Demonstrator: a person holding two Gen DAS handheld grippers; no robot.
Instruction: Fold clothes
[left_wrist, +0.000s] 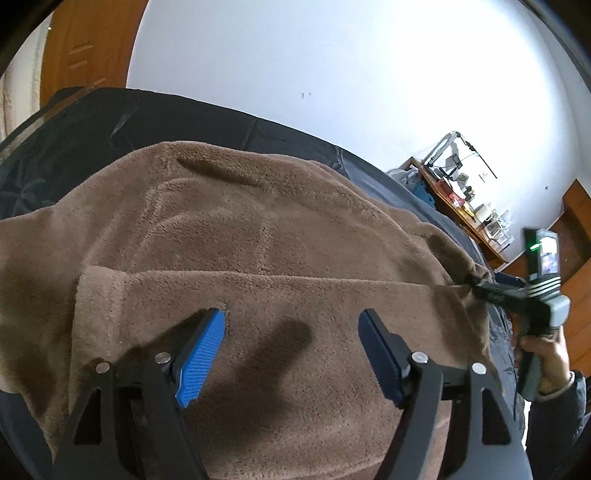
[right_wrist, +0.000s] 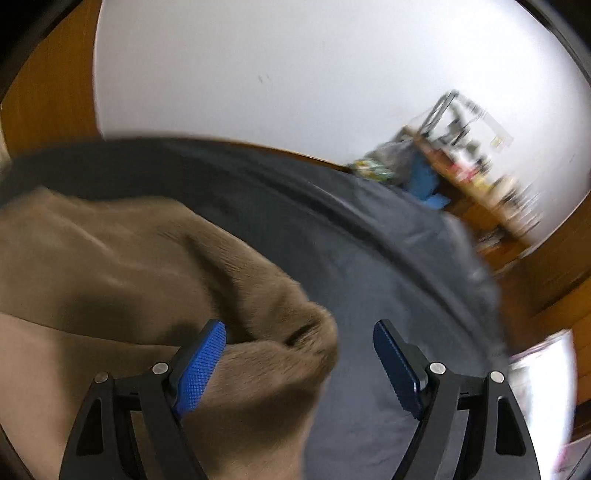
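Blue-padded left tongs (left_wrist: 291, 325) stand wide above the folded brown fleece garment (left_wrist: 258, 229), gripping nothing. Right tongs (right_wrist: 299, 334), likewise wide and empty, hover at the garment's corner (right_wrist: 310, 325). Garment lies spread on the dark bed cover (right_wrist: 388, 258).

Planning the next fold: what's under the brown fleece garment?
The brown fleece garment lies on a dark bedcover, which shows around its edges. Whatever is beneath its middle is covered.
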